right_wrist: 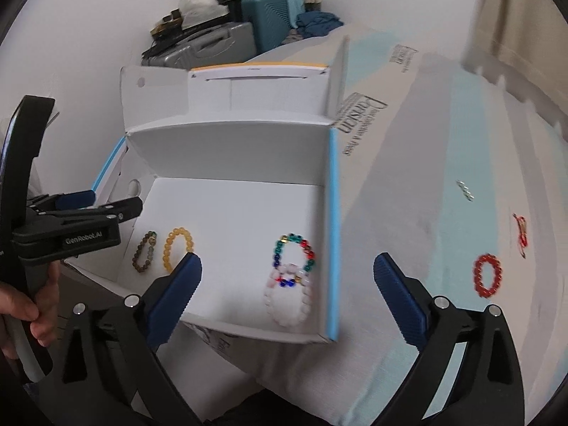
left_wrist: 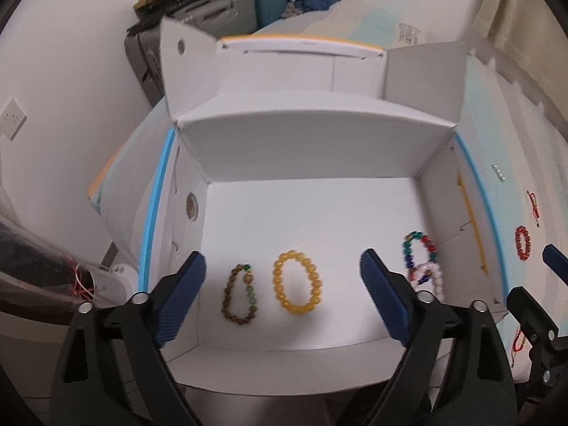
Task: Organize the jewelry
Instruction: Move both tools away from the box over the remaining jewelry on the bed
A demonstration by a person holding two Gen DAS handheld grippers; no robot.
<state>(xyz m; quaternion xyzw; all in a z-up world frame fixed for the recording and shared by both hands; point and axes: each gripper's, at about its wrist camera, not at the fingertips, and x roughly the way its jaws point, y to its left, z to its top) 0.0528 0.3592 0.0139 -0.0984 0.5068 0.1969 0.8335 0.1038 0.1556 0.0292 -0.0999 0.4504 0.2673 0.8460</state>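
An open white box (left_wrist: 312, 149) (right_wrist: 230, 149) with blue edges lies on a bed. Inside lie a brown-green bead bracelet (left_wrist: 238, 294) (right_wrist: 143, 252), a yellow bead bracelet (left_wrist: 297, 287) (right_wrist: 176, 248), a multicoloured bracelet (left_wrist: 419, 248) (right_wrist: 294, 252) and a pale pink bracelet (left_wrist: 435, 278) (right_wrist: 289, 298) overlapping it. A red bead bracelet (left_wrist: 522, 242) (right_wrist: 488, 275), a red string piece (left_wrist: 533, 207) (right_wrist: 521, 234) and a small silver bead piece (left_wrist: 498, 173) (right_wrist: 465, 190) lie on the sheet right of the box. My left gripper (left_wrist: 282, 294) (right_wrist: 83, 202) is open and empty over the box. My right gripper (right_wrist: 287, 298) is open and empty over the box's right wall.
The bed sheet (right_wrist: 426, 142) is white with pale blue stripes. Suitcases (right_wrist: 248, 25) and clothes are piled by the wall behind. A wall socket (left_wrist: 13, 117) is at the left. More red string (left_wrist: 519, 342) lies near the bed's front edge.
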